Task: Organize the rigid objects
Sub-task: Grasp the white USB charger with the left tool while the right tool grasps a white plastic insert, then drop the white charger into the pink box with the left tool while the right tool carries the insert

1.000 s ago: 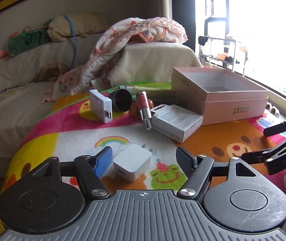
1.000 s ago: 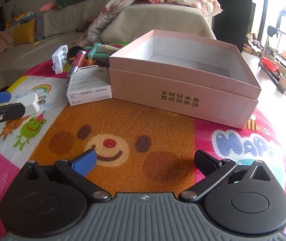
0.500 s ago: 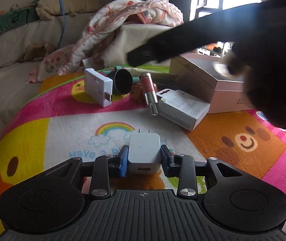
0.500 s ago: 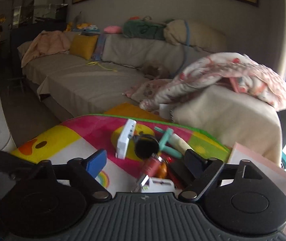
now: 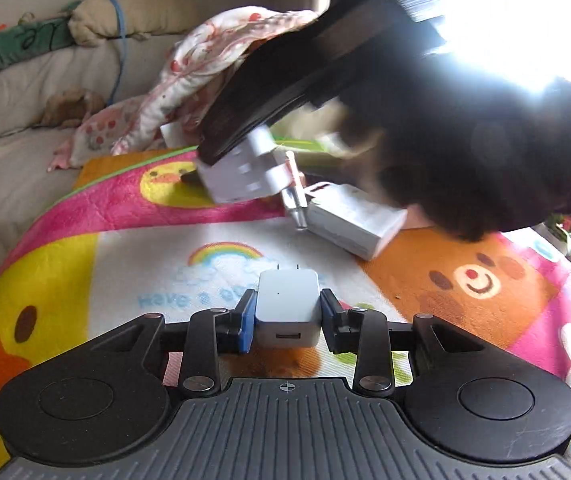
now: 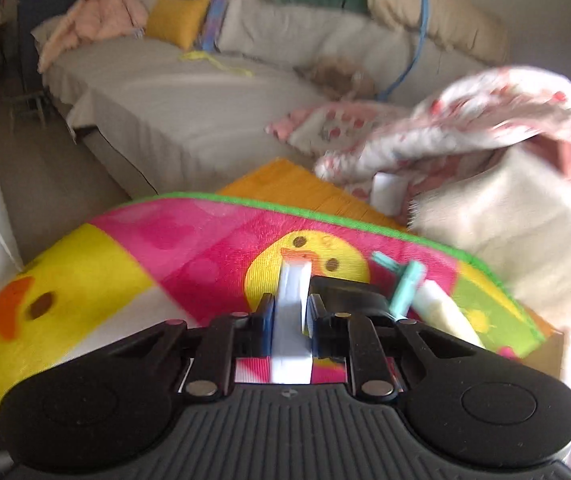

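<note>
My left gripper [image 5: 287, 314] is shut on a white USB charger plug [image 5: 287, 304], held just over the colourful mat [image 5: 85, 264]. My right gripper [image 6: 290, 312] is shut on a flat white adapter block [image 6: 292, 300] standing on edge over the yellow duck print. From the left wrist view that block [image 5: 241, 176] shows under the dark right gripper body [image 5: 405, 100]. A red-capped tube [image 5: 295, 196] and a small white carton [image 5: 353, 220] lie beyond. The pink box is hidden behind the right gripper.
A black cup-like object [image 6: 345, 292], a teal clip [image 6: 405, 284] and a cream tube [image 6: 441, 312] lie right of the held block. A sofa [image 6: 189, 92] with a floral blanket [image 6: 465, 128] lies behind the mat's green edge [image 6: 285, 204].
My right gripper swung left across the mat and closed on the white adapter block. My left gripper closed on the charger plug half a second ago and still holds it.
</note>
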Available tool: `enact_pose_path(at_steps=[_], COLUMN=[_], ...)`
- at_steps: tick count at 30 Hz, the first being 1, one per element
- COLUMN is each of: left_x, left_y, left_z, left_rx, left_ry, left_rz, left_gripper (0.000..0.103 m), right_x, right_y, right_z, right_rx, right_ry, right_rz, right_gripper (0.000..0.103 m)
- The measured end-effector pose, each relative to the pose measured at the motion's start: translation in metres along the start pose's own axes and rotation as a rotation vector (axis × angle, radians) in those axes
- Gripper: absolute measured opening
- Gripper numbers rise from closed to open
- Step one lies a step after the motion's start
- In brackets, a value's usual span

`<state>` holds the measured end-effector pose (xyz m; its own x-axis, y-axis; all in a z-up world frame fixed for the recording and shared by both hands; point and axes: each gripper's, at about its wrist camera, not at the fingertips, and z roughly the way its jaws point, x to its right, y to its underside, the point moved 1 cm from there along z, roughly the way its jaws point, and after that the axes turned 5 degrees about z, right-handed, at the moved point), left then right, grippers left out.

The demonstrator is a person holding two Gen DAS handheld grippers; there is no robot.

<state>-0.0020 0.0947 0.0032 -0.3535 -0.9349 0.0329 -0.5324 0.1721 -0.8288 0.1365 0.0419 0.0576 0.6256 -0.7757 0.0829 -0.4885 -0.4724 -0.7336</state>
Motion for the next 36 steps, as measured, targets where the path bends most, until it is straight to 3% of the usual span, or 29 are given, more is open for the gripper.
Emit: enact_pose_path(at_steps=[5,10,15,19,23,25,28,32,33,35,36], left_x=[0.031,0.083,0.124,0.143,0.142,0.135,0.12,0.098,0.095,0.091,0.089], left_y=[0.002,-0.011,-0.055,-0.12,-0.188,-0.201,-0.193,-0.161,-0.152,-0.13,-0.118], left_z=[-0.015,-0.03,-0.029,-0.012,0.035,0.065,0.08,0.066,0.059,0.045,0.041], left_rx=[-0.008,0.011,0.065,0.134,0.238,0.217,0.212,0.189,0.177,0.142,0.124], left_ry=[0.116,0.189,0.195,0.197,0.164,0.184,0.17,0.107,0.092,0.077,0.084], left_rz=[0.045,0.16,0.265,0.286,0.16,0.056,-0.038,-0.055,-0.052,-0.061,-0.073], left_gripper=[0.037,0.037,0.037,0.037,0.037,0.037,0.037,0.037,0.037,0.037,0.037], right_x=[0.028,0.057,0.089,0.109,0.126,0.132,0.137,0.149,0.153,0.158,0.158], right_y=[0.043,0.112,0.181,0.215,0.224,0.227,0.232,0.244,0.249,0.262,0.27], right_z=[-0.103,-0.187,-0.24,-0.268,-0.276,-0.274,-0.268,-0.271,-0.272,-0.275,-0.277], right_rx=[0.067,0.071,0.075,0.12,0.172,0.185,0.192,0.186,0.168,0.12,0.102], right_ry=[-0.027,0.07,0.204,0.249,0.264,0.259,0.247,0.263,0.248,0.202,0.176], right_rz=[0.024,0.096,0.201,0.26,0.301,0.322,0.345,0.35,0.353,0.382,0.396], right_gripper=[0.017,0.017,0.017,0.017,0.012,0.012,0.012,0.012,0.015,0.037,0.061])
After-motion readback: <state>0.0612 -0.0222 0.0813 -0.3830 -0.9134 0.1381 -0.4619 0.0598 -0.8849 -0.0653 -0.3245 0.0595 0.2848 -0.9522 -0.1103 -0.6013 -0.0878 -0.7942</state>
